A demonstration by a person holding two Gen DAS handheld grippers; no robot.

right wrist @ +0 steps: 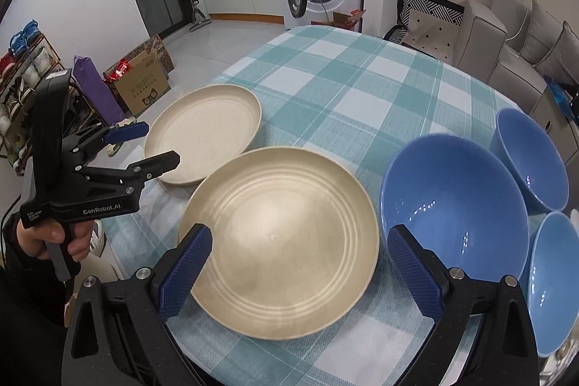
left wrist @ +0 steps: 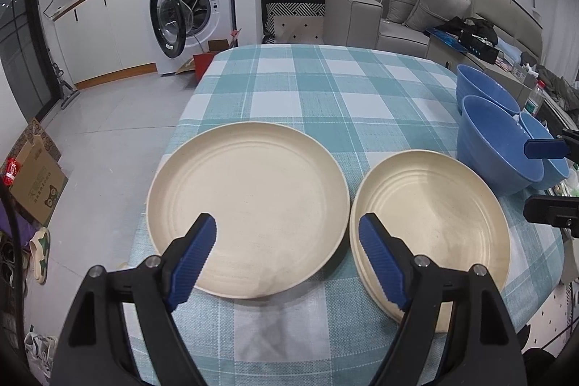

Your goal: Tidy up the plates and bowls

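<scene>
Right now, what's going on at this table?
A person holds a clamp gripper in each hand over a checked tablecloth, sorting dishes. Both the left gripper and right gripper are open and hold nothing. Below them a single cream plate sits beside what looks like a stack of plates. Three blue bowls stand separately to the right, not nested.
</scene>
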